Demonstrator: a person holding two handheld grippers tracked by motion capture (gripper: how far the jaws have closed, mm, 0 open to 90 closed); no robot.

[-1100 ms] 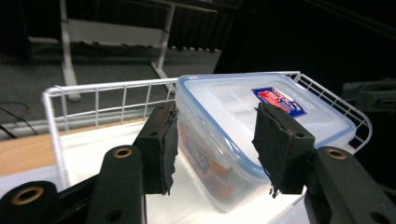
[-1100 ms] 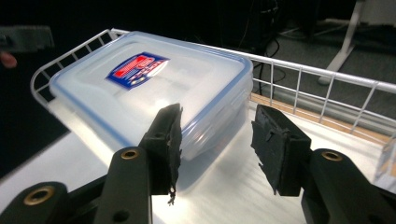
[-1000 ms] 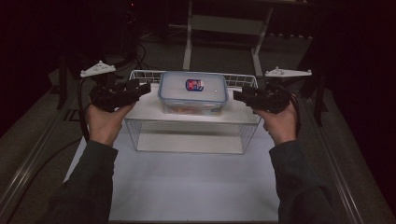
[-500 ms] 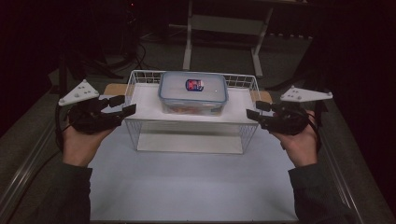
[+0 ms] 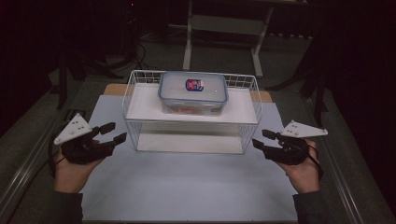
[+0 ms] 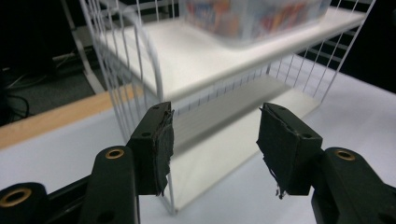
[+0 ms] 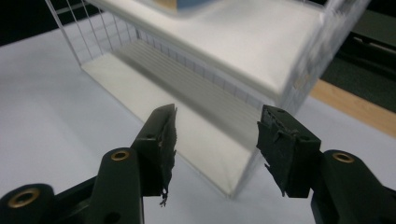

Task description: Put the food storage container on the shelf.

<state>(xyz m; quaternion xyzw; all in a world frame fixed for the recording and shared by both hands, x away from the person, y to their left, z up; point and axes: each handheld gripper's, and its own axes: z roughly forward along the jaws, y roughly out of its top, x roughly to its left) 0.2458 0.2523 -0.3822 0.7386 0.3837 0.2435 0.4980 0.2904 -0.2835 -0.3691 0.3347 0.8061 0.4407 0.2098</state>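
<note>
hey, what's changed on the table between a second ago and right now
Both hands drew back from the lidded food container on the wire rack's upper shelf, moving outward and down. The left tongs and right tongs now sit beside the rack's ends, near the tabletop. Their jaws have just been opening, with nothing between them. The container and rack stayed put.

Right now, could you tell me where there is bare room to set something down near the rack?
The white mat is bare in front of the rack, between the left gripper and right gripper. The rack's lower shelf is bare too. The upper shelf is crowded mid-way by the box; only its ends are free.
</note>
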